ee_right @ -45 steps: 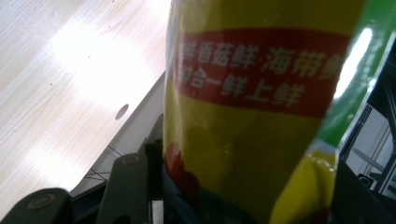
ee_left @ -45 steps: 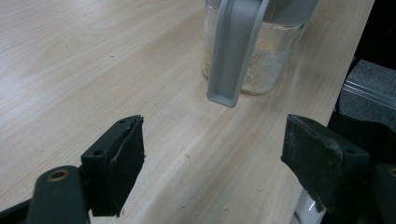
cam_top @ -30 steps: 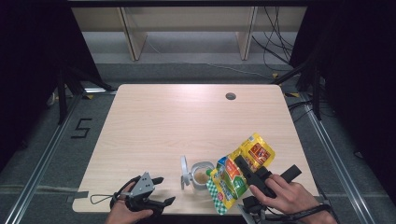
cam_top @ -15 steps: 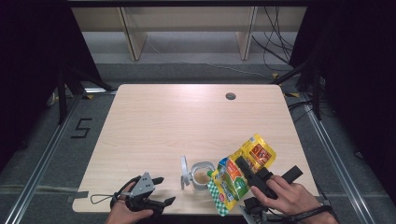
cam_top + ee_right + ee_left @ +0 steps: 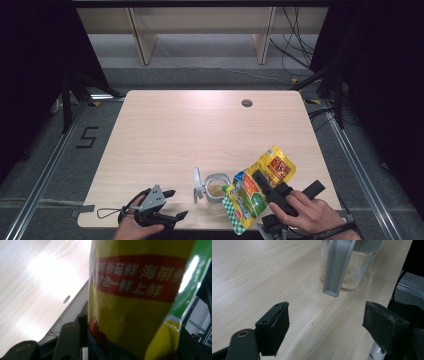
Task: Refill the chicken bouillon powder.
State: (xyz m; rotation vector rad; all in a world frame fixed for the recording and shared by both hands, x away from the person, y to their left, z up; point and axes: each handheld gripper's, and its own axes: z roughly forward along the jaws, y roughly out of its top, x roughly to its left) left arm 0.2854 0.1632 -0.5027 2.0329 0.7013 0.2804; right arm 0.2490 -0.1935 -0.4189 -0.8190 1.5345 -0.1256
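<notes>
Probably we spill powder beside the jar (image 5: 216, 187) at lower centre, because our right gripper (image 5: 260, 182), clamping the tilted pouch (image 5: 257, 190), pours unsteadied while the left gripper (image 5: 172, 205) waits wide open.

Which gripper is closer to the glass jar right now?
Right. The right gripper, clamped on the yellow pouch, holds it tilted beside the glass jar. The left gripper sits open at the table's near edge, apart from the jar.

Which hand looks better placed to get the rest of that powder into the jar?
Right. The right gripper is shut on the yellow pouch, tilted with its lower end beside the open jar. The left gripper sits open on the table, holding nothing, apart from the jar.
</notes>
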